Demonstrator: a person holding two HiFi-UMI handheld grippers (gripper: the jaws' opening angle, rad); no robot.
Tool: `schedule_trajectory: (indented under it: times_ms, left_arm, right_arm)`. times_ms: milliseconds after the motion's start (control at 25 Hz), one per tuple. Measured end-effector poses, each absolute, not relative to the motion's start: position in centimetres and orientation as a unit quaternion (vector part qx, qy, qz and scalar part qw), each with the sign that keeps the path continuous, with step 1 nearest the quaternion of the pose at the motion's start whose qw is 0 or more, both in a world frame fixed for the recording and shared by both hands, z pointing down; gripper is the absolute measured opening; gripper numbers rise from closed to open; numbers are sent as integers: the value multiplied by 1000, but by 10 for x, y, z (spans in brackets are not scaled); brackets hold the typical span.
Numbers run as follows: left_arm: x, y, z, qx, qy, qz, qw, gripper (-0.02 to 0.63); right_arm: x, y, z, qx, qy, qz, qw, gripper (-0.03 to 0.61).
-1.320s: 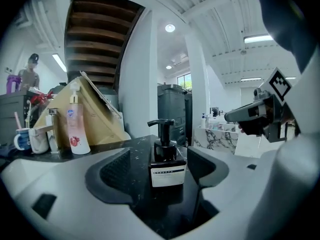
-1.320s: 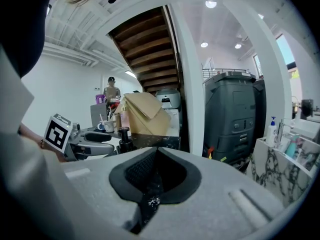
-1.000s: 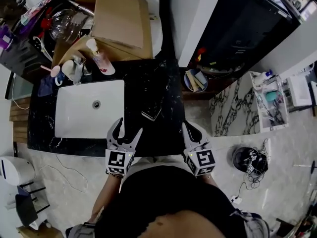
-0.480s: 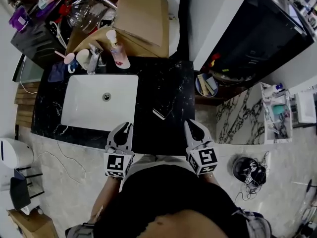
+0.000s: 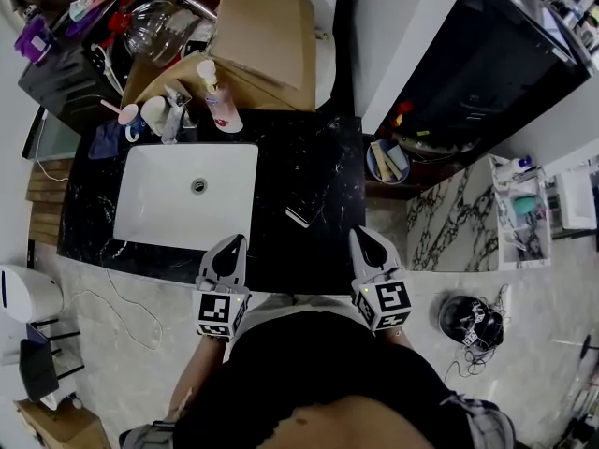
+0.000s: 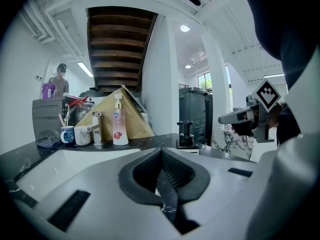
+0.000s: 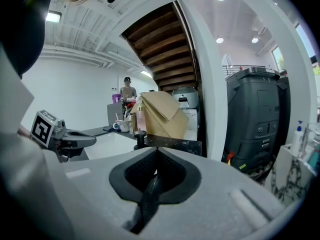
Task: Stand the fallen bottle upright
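A dark pump bottle (image 5: 298,215) stands upright on the black marble counter (image 5: 318,157), right of the sink; it also shows as the bottle (image 6: 186,134) and the bottle (image 7: 139,138) in the gripper views. My left gripper (image 5: 231,248) is at the counter's near edge, jaws shut with nothing between them, well short of the bottle. My right gripper (image 5: 364,241) hovers level with it at the counter's near right corner, also shut and empty. In their own views the left gripper (image 6: 161,151) and right gripper (image 7: 156,151) show closed pads.
A white sink (image 5: 150,204) fills the counter's left. Behind it stand a faucet (image 5: 174,110), mugs (image 5: 140,118) and a pink soap bottle (image 5: 220,101). A cardboard box (image 5: 257,36) leans at the back. A round bin (image 5: 386,160) sits right of the counter.
The left gripper's jaws, wide open a second ago, have closed on nothing. The right gripper has stayed shut and still.
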State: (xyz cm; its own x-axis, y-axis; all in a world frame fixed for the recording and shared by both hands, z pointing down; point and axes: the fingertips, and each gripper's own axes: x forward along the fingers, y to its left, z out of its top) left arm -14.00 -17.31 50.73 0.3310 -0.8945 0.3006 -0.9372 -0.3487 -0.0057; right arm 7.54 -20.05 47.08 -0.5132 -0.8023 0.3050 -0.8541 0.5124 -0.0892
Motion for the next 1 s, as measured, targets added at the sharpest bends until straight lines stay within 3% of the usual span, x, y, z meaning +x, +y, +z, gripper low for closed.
schedule_trajectory:
  times_ms: [1000]
  left_arm:
    - [-118,-171,520,819,-551,124,97,5]
  right_arm:
    - [86,-199,476,490,-857,117,110,3]
